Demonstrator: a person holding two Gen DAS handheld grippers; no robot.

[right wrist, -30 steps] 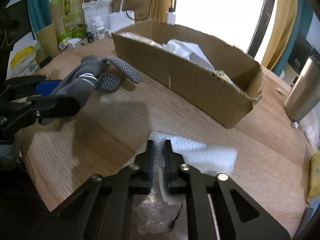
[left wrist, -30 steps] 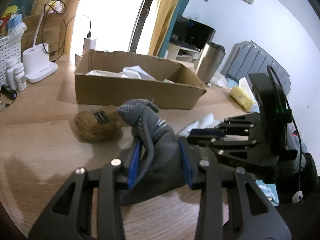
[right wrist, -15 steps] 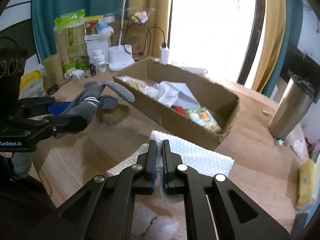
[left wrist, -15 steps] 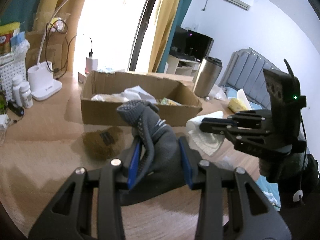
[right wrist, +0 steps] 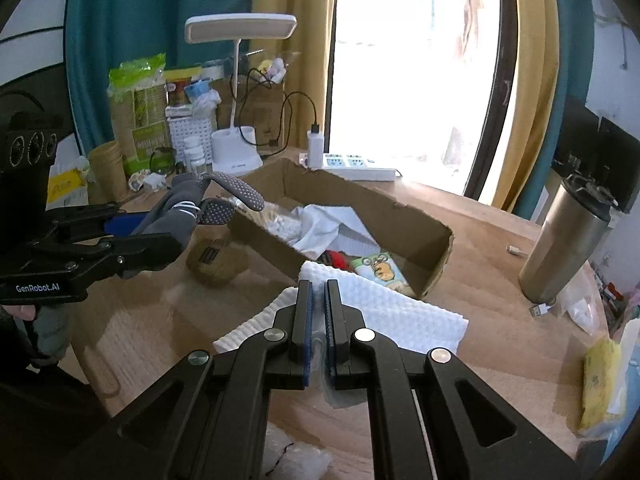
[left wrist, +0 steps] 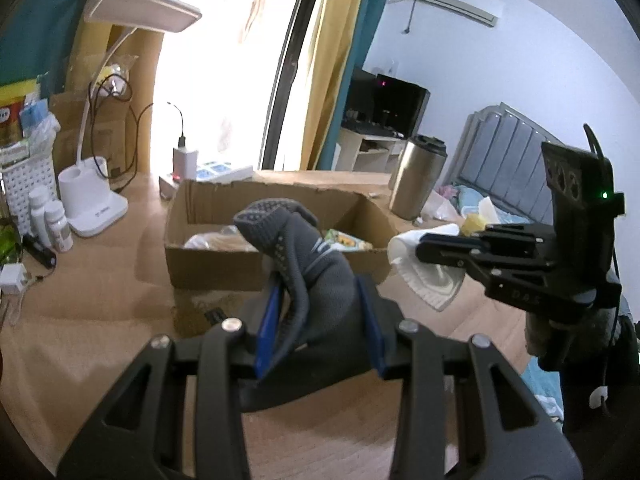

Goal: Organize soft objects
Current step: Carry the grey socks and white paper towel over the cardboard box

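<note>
My left gripper (left wrist: 320,300) is shut on a grey sock (left wrist: 304,272) with grip dots and holds it in the air in front of the open cardboard box (left wrist: 208,264). The sock also shows in the right wrist view (right wrist: 188,208), held above the box's near end. My right gripper (right wrist: 318,300) is shut on a white quilted cloth (right wrist: 392,312) and holds it lifted near the box (right wrist: 400,216); the cloth also shows in the left wrist view (left wrist: 424,284). A brown fuzzy item (right wrist: 218,260) lies on the table beside the box.
The box holds white cloths and small packets (right wrist: 320,232). A steel tumbler (right wrist: 568,248) stands right of the box. A white desk lamp (right wrist: 236,152), pill bottles (left wrist: 50,220), a power strip (right wrist: 352,162) and packages crowd the table's back. A yellow sponge (right wrist: 600,384) lies at the right edge.
Both grippers have risen from the table, carrying the sock and the white cloth upward and closer to the box. The brown item stays on the table.
</note>
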